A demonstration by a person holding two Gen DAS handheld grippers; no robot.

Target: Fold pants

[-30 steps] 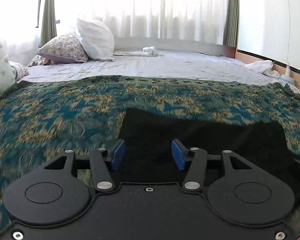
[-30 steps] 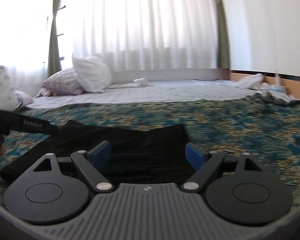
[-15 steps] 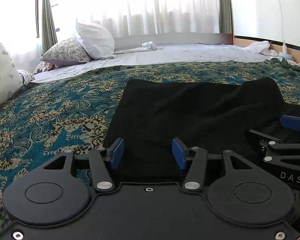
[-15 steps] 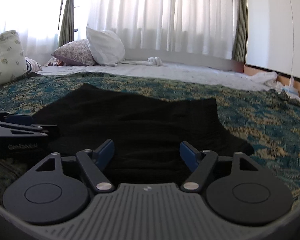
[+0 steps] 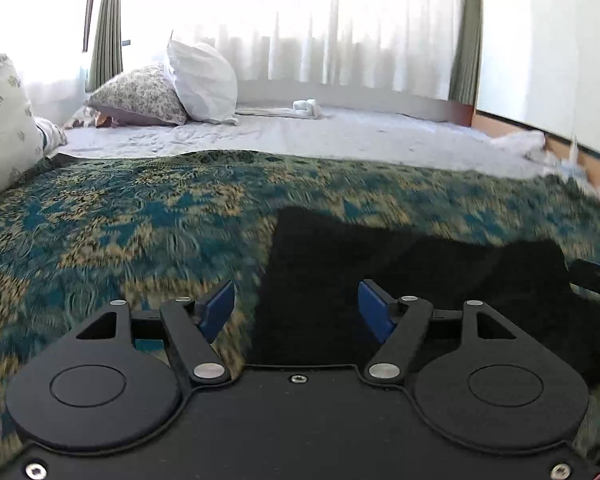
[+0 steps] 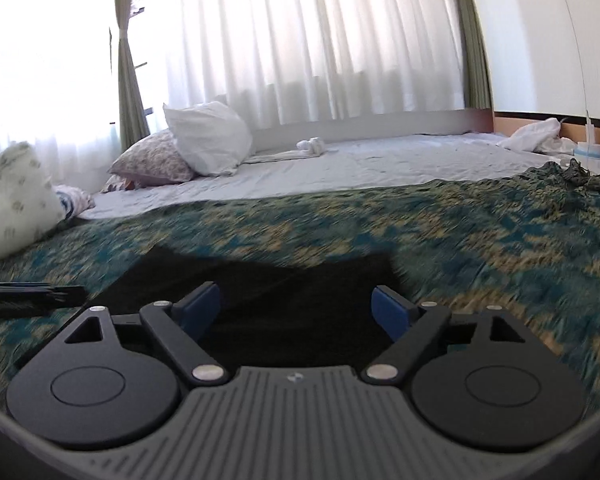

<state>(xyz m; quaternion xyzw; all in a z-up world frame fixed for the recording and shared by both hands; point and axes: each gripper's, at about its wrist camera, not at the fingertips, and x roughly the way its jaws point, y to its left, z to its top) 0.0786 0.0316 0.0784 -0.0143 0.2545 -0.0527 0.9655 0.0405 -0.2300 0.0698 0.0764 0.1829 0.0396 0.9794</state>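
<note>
black pants [image 5: 400, 280] flat on patterned bedspread [image 5: 120, 232], near edge of bed, already folded into compact rectangle, far edge uneven. left gripper [image 5: 296, 308] just opened wider, nothing between pads, hovering over pants' left edge. right gripper [image 6: 296, 308] also just reopened wide, empty, above pants' right part. likely left: one more fold or tidy-up.

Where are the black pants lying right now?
The black pants lie flat on the teal patterned blanket at the near end of the bed, just ahead of both grippers. In the left wrist view they sit right of centre; the pillows are far behind.
</note>
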